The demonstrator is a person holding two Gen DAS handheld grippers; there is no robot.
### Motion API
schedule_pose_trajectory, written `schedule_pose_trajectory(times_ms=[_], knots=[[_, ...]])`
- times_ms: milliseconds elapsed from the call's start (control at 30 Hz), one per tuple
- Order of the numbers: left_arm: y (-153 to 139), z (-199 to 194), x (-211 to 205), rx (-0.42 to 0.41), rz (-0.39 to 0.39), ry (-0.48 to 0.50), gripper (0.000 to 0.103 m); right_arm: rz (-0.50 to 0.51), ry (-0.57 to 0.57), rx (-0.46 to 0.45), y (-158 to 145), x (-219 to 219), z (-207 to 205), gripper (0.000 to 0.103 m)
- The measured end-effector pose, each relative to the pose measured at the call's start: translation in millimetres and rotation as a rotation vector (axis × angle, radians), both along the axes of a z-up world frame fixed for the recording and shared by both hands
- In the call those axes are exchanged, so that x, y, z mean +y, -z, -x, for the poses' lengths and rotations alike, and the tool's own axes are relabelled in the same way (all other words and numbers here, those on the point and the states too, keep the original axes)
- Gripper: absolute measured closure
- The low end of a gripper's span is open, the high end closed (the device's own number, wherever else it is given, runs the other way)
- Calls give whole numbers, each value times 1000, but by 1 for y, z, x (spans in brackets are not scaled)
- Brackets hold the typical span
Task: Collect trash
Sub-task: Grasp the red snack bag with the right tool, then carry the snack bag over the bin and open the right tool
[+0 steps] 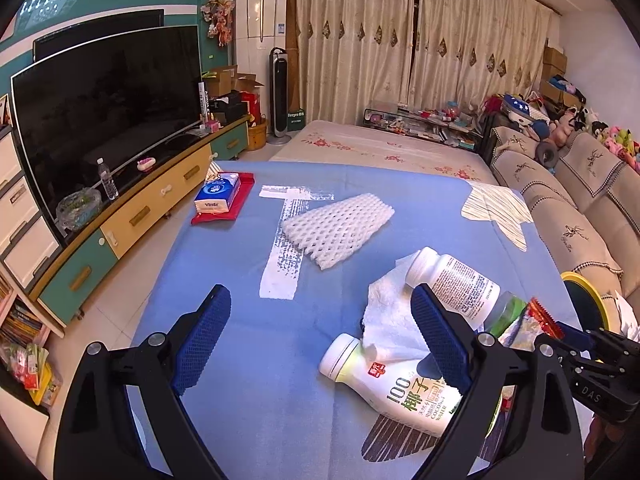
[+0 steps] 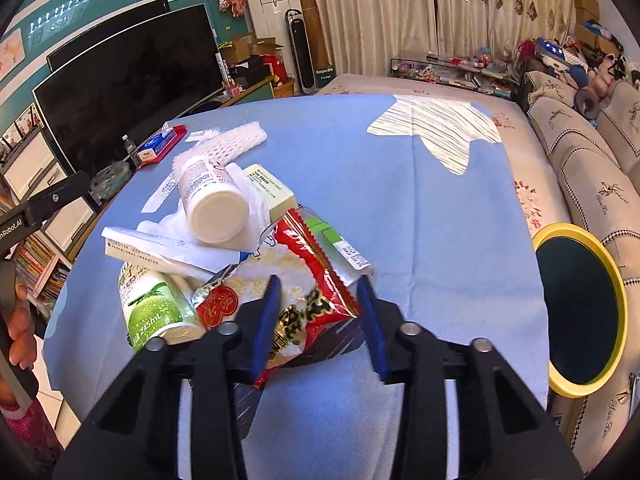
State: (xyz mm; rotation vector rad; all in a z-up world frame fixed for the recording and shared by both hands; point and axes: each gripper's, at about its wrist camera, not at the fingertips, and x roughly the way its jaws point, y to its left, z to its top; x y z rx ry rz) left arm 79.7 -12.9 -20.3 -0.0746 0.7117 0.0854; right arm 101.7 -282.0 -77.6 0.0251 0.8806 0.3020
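Observation:
A pile of trash lies on the blue tablecloth (image 1: pixel 248 344). My left gripper (image 1: pixel 320 308) is open and empty above the cloth, left of a coconut water bottle (image 1: pixel 400 388), a crumpled white tissue (image 1: pixel 392 312) and a white pill bottle (image 1: pixel 452 280). A white foam net (image 1: pixel 336 228) lies further back. My right gripper (image 2: pixel 318 300) is open, its jaws either side of a red snack wrapper (image 2: pixel 304 292) without gripping it. Beside the wrapper are the coconut bottle (image 2: pixel 154 308), the pill bottle (image 2: pixel 212 204), a flat white box (image 2: pixel 160 250) and a green-white box (image 2: pixel 272 192).
A yellow-rimmed dark bin (image 2: pixel 580 308) stands at the table's right edge, against the sofa (image 2: pixel 592 184). A Vinda tissue pack on a red tray (image 1: pixel 222 196) sits at the far left corner. A TV (image 1: pixel 108 120) and cabinet stand to the left.

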Motion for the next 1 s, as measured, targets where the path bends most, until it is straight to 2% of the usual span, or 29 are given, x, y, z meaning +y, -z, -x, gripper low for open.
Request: schedule_pose_trajectory(times_ms=[33,233,567,867,1000], knots=[[0,0,0,0,-2,0,13,-4,-4,-1,-1,0,0,86],[2,0,-4,3,-2,4,13,-31,-27,-26,-10,-2,7,91],[-1,3,-8,-7,-7,9,13,-80,34,-118,-42,-34,22,92],[2,0,-22,2,-16,34,13,-95,202,-193,-66,-101,28,92],[4,-2,-31,8,-24,51,13,-54,349,-205,-62,-147,23,92]])
